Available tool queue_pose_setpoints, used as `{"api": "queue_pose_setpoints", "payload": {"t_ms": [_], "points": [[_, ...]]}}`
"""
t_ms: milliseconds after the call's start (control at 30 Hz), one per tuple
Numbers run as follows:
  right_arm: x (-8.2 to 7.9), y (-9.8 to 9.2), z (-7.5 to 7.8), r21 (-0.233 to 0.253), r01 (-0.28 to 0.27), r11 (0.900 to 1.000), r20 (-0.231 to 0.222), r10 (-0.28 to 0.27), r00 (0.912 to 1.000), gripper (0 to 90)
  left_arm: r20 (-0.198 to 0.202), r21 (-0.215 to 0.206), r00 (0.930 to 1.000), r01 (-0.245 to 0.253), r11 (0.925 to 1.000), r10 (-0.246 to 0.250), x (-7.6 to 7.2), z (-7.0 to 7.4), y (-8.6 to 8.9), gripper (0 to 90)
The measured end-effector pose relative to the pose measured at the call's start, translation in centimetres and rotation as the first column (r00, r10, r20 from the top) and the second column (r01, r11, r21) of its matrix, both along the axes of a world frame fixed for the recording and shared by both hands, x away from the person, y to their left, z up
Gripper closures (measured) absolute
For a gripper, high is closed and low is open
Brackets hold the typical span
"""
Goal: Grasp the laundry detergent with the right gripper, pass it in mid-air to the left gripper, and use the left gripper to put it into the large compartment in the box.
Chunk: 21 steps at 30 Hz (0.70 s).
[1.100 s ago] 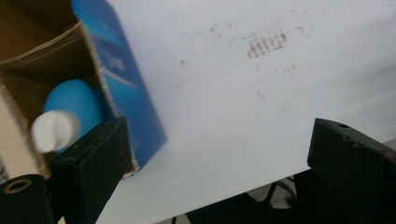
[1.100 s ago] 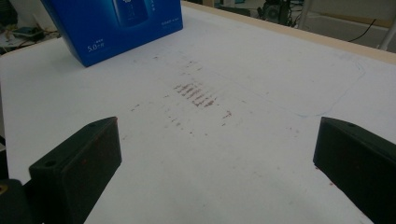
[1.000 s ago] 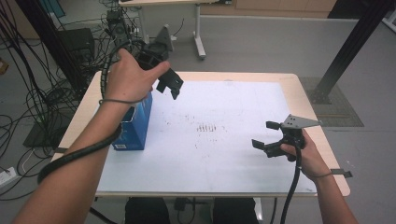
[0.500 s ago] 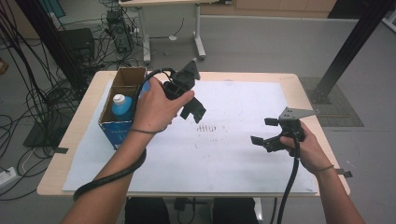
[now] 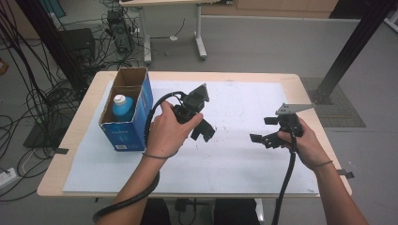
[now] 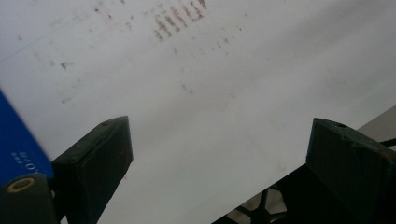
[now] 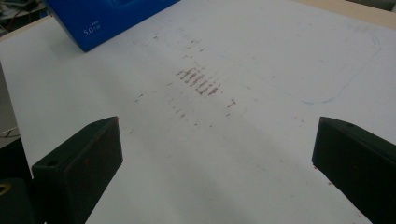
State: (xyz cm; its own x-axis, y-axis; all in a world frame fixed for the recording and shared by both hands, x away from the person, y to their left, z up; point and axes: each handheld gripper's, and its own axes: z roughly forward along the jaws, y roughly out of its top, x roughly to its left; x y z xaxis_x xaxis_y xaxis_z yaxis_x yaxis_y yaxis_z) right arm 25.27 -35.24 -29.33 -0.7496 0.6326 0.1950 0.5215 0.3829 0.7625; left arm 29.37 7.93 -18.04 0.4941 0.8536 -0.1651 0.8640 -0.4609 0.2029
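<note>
High view: at the near edge of the table [image 5: 61,185], a person's two forearms come in over the white sheet [image 5: 234,164] that covers most of the surface. The right gripper [image 5: 264,130] hangs toward the right edge, jaws spread wide with nothing between them; the right gripper view shows the same gap above bare, smudged paper. The left gripper [image 5: 202,127] hovers nearer the middle, just right of the blue box [image 5: 129,129], its jaws also parted and empty, with a sliver of the blue box [image 6: 18,144] at the left of the left gripper view.

Farther back, the box stands open-topped by the left edge, its cardboard flaps raised. A blue bottle [image 5: 123,107] with a white cap stands upright inside, in the nearer part of the box, well below the rim.

Judged from this, the bottle in the box looks like the work in hand, and the left gripper is the closer one. The risks lie in the reach: a jaw catching a raised flap could tip or drag the light box toward the left edge, and a pinch on the smooth cap alone could let the bottle slip back down.
</note>
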Motion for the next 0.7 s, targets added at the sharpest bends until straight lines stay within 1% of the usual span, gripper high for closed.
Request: {"api": "queue_pose_setpoints", "payload": {"t_ms": [33, 67, 100, 167, 200, 267, 300, 333, 367, 467, 500, 600, 633, 700], "points": [[0.1, 0.0, 0.0, 0.002, -0.001, 1.000, 0.001, 0.001, 1.0000, 1.9, -0.005, -0.013, 1.0000, -0.003, 0.9999, 0.003, 0.1, -0.5, 0.1, 7.5], [0.1, 0.0, 0.0, 0.002, -0.001, 1.000, 0.001, 0.001, 1.0000, 1.9, -0.008, -0.002, 0.9999, -0.006, 1.0000, 0.006, 0.1, -1.1, -0.1, 7.5], [0.2, 0.2, -0.1, 0.002, -0.001, 1.000, -0.005, 0.001, 1.0000, 1.9, -0.018, 0.019, 0.9997, -0.014, 0.9997, 0.015, 0.3, -2.1, -0.6, 7.8], [0.3, 0.3, -0.1, -0.003, -0.004, 1.000, -0.003, 0.004, 1.0000, 2.0, -0.036, 0.016, 0.9991, -0.022, 0.9996, 0.023, 0.6, -3.2, -0.6, 7.8], [0.4, 0.3, -0.1, -0.002, -0.004, 1.000, -0.008, 0.004, 1.0000, 2.0, -0.035, 0.020, 0.9991, -0.023, 0.9995, 0.024, 0.6, -3.6, -0.6, 7.8], [0.6, 0.4, -0.2, -0.003, -0.005, 1.000, -0.008, 0.005, 1.0000, 1.9, -0.050, 0.012, 0.9983, -0.030, 0.9995, 0.030, 0.8, -4.5, -0.7, 7.9], [0.6, 0.4, -0.2, -0.002, -0.007, 1.000, -0.009, 0.007, 0.9999, 2.0, -0.059, -0.002, 0.9978, -0.029, 0.9996, 0.029, 1.0, -5.1, -0.5, 7.9], [0.7, 0.5, -0.2, -0.007, -0.007, 1.000, -0.011, 0.007, 0.9999, 2.0, -0.058, -0.005, 0.9979, -0.030, 0.9995, 0.029, 1.0, -5.4, -0.6, 7.8], [0.7, 0.6, -0.2, -0.008, -0.005, 1.000, -0.008, 0.005, 1.0000, 2.0, -0.069, 0.000, 0.9971, -0.032, 0.9995, 0.032, 1.2, -5.7, -0.7, 7.9], [0.9, 0.5, -0.3, -0.002, -0.006, 1.000, -0.011, 0.006, 0.9999, 2.1, -0.076, -0.008, 0.9967, -0.029, 0.9996, 0.028, 1.3, -6.1, -0.7, 7.9], [0.9, 0.6, -0.3, -0.008, -0.005, 1.000, -0.010, 0.004, 0.9999, 2.0, -0.084, -0.007, 0.9962, -0.025, 0.9997, 0.025, 1.4, -6.3, -0.8, 7.9], [1.0, 0.6, -0.4, -0.005, 0.000, 1.000, -0.007, 0.000, 1.0000, 2.0, -0.083, -0.015, 0.9962, -0.027, 0.9995, 0.025, 1.4, -6.3, -0.7, 7.9], [1.0, 0.6, -0.4, -0.003, -0.001, 1.000, -0.007, 0.001, 1.0000, 2.1, -0.076, -0.007, 0.9967, -0.028, 0.9996, 0.027, 1.4, -6.2, -0.9, 7.8], [0.9, 0.6, -0.4, -0.002, 0.000, 1.000, -0.004, 0.000, 1.0000, 2.1, -0.083, -0.015, 0.9963, -0.024, 0.9996, 0.023, 1.5, -6.3, -0.8, 7.9]]}}
